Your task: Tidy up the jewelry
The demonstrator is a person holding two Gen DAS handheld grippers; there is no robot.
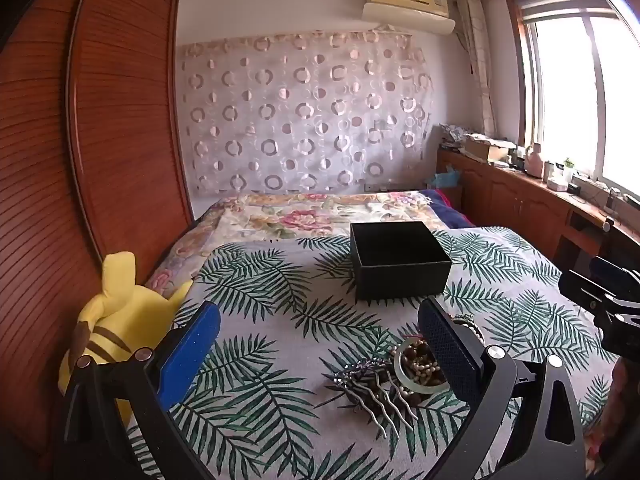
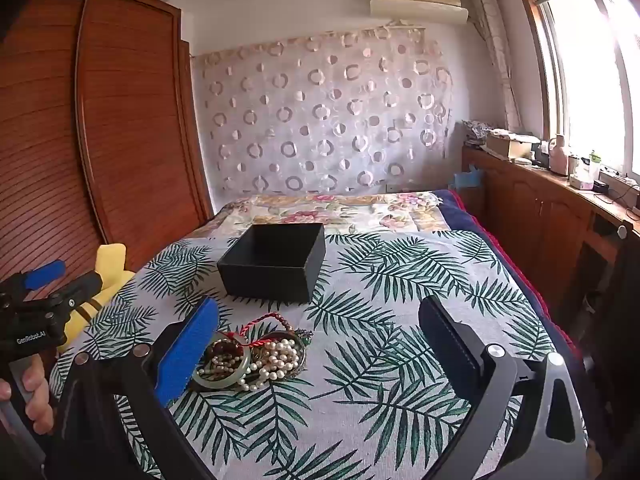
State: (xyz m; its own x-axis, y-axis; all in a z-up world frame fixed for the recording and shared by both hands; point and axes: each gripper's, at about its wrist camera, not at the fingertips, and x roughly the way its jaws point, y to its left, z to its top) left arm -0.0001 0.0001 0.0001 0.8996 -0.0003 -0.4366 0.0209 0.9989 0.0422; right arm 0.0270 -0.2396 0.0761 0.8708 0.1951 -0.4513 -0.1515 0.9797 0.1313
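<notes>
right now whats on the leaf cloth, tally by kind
black box: 1
jade bangle: 1
hair comb: 1
heap of pearl and bead strands: 1, strands too tangled to count
total: 4

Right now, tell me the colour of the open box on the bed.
Black, inside and out; the box shows best in the right wrist view.

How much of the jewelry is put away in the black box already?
None yet, as far as the views show. The square black cardboard box sits open on the leaf-print cloth, and what shows of its inside looks empty. The pile of white pearl strands, pale green bangle and silver wavy-toothed hair comb lies loose in front of it. The left gripper and right gripper are open, holding nothing. All the sorting is left.
</notes>
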